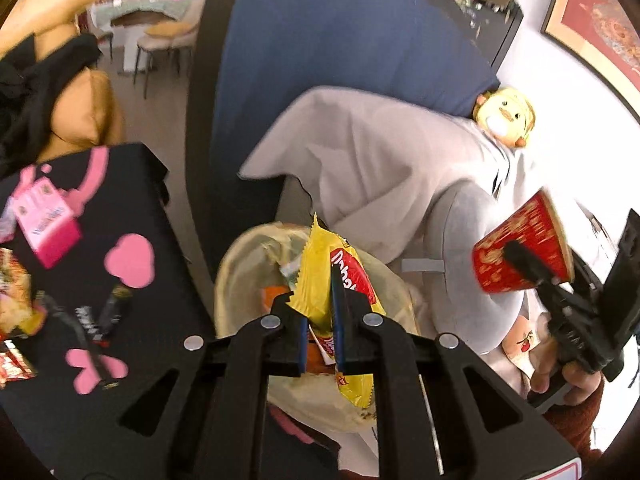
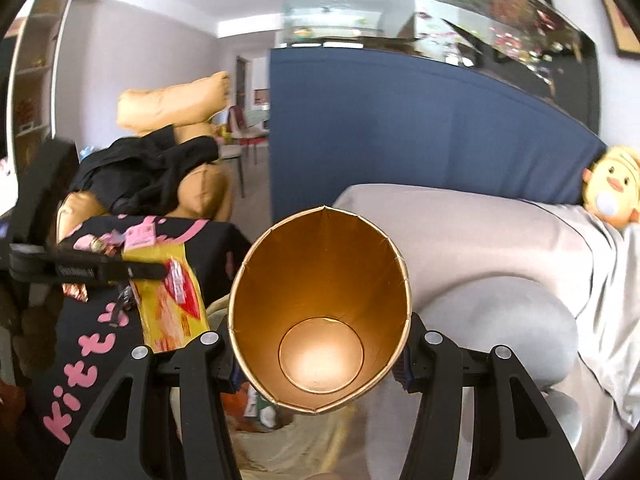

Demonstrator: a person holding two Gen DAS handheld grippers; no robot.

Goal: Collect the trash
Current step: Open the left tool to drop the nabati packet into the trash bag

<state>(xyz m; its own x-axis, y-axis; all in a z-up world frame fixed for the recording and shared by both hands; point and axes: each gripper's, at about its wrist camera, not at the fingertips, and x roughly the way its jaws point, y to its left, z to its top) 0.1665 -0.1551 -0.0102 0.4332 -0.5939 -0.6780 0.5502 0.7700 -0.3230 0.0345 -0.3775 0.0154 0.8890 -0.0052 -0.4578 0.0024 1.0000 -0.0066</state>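
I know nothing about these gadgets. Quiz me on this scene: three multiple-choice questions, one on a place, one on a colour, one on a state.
1. What is below the yellow snack bag?
A. a lined bin
B. a bookshelf
C. a sink

2. What colour is the paper cup inside?
A. green
B. gold
C. white

3. How is the left hand-held gripper?
A. wide open and empty
B. shut on the snack bag
C. resting on the sofa

Answers:
1 A: the trash bin with its liner lies beneath the bag.
2 B: the right wrist view looks into it.
3 B: the pads pinch the bag.
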